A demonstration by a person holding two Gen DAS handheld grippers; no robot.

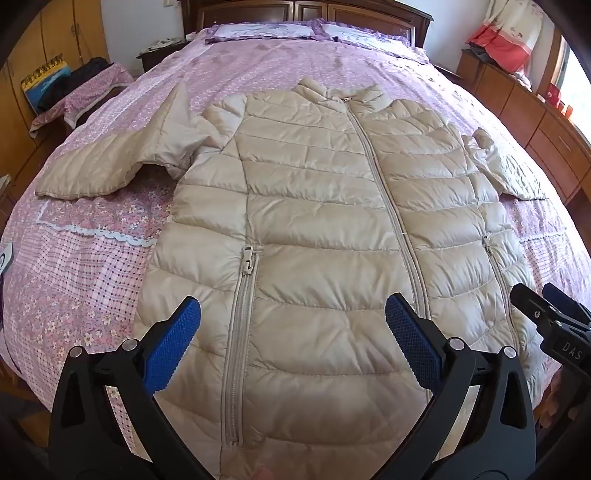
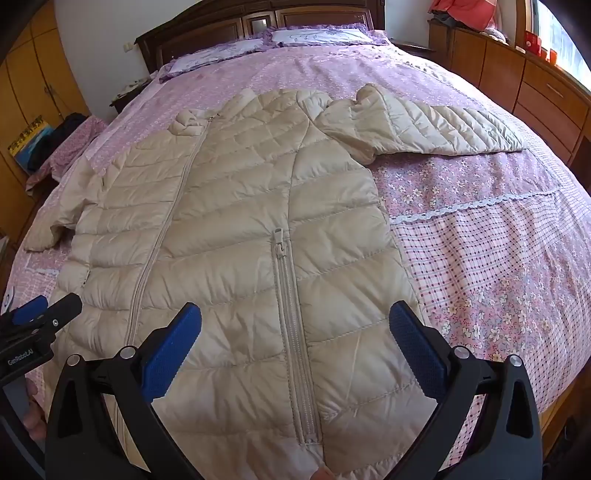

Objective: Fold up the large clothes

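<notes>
A beige quilted puffer jacket (image 1: 314, 221) lies face up and zipped on the bed, collar toward the headboard, both sleeves spread out; it also shows in the right wrist view (image 2: 229, 229). My left gripper (image 1: 293, 314) is open and empty, hovering over the jacket's lower left part beside the left pocket zipper (image 1: 240, 332). My right gripper (image 2: 295, 321) is open and empty over the lower right part, straddling the right pocket zipper (image 2: 291, 325). Each gripper shows at the edge of the other's view: the right one (image 1: 546, 317) and the left one (image 2: 40, 314).
The bed (image 1: 92, 277) has a pink floral and checked cover with pillows (image 1: 266, 31) at a dark headboard. Wooden cabinets (image 2: 535, 88) run along the right. A stool with dark clothes (image 1: 81, 88) and a wardrobe stand at the left.
</notes>
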